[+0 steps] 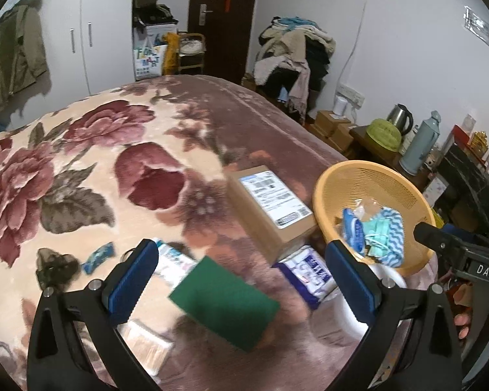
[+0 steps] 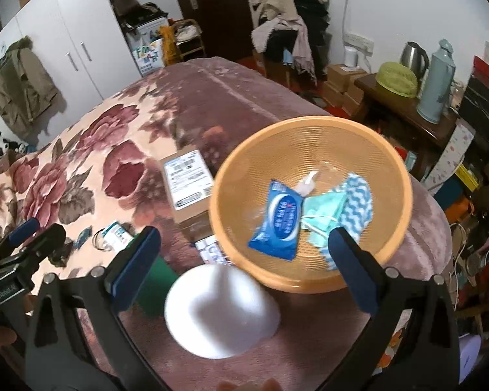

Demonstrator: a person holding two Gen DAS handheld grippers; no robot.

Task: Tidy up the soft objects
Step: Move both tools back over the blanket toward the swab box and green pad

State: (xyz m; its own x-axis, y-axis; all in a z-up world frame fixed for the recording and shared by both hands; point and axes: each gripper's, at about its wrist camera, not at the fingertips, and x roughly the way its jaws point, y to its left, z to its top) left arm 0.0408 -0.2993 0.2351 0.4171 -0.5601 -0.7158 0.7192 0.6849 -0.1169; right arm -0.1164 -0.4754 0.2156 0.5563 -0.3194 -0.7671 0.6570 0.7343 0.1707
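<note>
Both jaws spread and empty: the left hand-held gripper (image 1: 241,280) frames a green sponge (image 1: 225,303) on the bed (image 1: 81,163); beyond the right hand-held gripper (image 2: 244,257), the orange basket (image 2: 309,130).

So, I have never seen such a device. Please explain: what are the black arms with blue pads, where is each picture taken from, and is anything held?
They are two handheld grippers; a person carries one in each hand, and each has a fisheye camera looking along its fingers. The left gripper is open above a green scouring pad on the floral blanket. The right gripper is open above a white foam cup. Nothing is held. The orange basket already contains a wet wipes pack, face masks and a cloth. A cardboard box lies nearby.
</note>
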